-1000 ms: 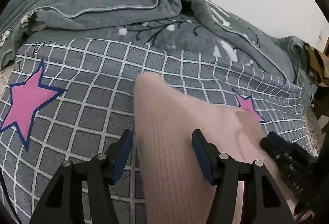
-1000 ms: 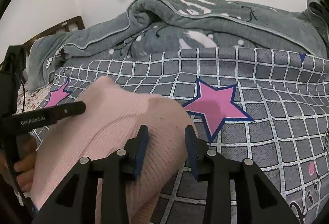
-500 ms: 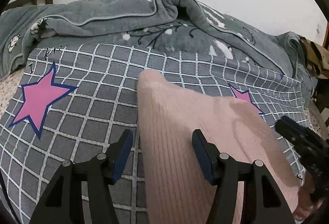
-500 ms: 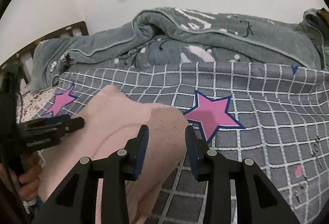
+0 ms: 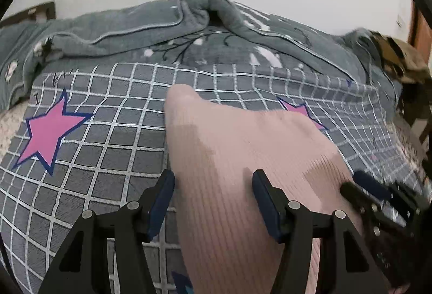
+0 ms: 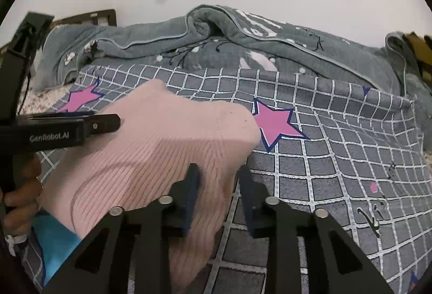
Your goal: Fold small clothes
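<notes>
A pink ribbed knit garment (image 5: 237, 159) lies on the grey checked bedspread (image 5: 108, 137); it also shows in the right wrist view (image 6: 162, 148). My left gripper (image 5: 213, 194) is open, its fingers straddling the garment's near left part. My right gripper (image 6: 218, 186) is open over the garment's right edge, its left finger (image 6: 191, 186) on the cloth. The left gripper appears from the side in the right wrist view (image 6: 102, 123), and the right gripper at the right edge of the left wrist view (image 5: 372, 194).
A rumpled grey blanket (image 5: 189, 32) is heaped along the back of the bed against a white wall. Pink stars (image 5: 51, 132) are printed on the bedspread. A brown patterned item (image 5: 397, 56) lies at the far right. A blue cloth (image 6: 54, 240) shows under the garment's near edge.
Both grippers have moved up and back slightly over the garment, staying open. The garment lies in about the same place.
</notes>
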The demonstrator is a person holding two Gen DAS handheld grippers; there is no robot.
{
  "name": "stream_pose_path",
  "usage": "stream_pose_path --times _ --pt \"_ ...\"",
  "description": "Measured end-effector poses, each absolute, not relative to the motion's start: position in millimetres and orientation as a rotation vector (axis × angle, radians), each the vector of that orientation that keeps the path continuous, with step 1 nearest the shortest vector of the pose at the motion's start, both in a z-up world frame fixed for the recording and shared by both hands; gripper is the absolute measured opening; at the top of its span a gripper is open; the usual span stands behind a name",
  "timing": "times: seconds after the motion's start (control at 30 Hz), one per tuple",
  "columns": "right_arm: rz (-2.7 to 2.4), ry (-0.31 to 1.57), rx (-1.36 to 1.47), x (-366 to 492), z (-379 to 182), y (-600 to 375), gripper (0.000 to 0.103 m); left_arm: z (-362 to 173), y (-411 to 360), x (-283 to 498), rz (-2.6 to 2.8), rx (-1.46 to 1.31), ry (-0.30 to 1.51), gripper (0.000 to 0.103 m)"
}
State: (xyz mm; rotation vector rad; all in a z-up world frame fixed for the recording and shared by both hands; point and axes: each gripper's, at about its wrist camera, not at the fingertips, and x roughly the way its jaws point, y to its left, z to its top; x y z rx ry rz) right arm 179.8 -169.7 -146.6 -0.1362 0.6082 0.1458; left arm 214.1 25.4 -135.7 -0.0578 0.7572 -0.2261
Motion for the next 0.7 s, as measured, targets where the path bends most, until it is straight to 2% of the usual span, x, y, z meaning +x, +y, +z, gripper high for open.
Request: stream_pose_path --times 0.2,0.27,0.33,0.7 --pt "0.134 0.617 -0.099 177 -156 -175 0.026 -137 29 181 -0.254 -0.075 0.737 0.058" --pt "0.134 0.624 -0.069 176 -156 -179 0.033 -139 34 172 -0.266 -0.096 0.741 0.058" --pt "0.132 0.630 -0.051 174 -156 -182 0.034 -140 34 163 -0.277 -0.084 0.741 0.058" --pt "0.144 0.633 0.001 158 -163 -190 0.034 -144 31 144 -0.299 -0.095 0.743 0.058"
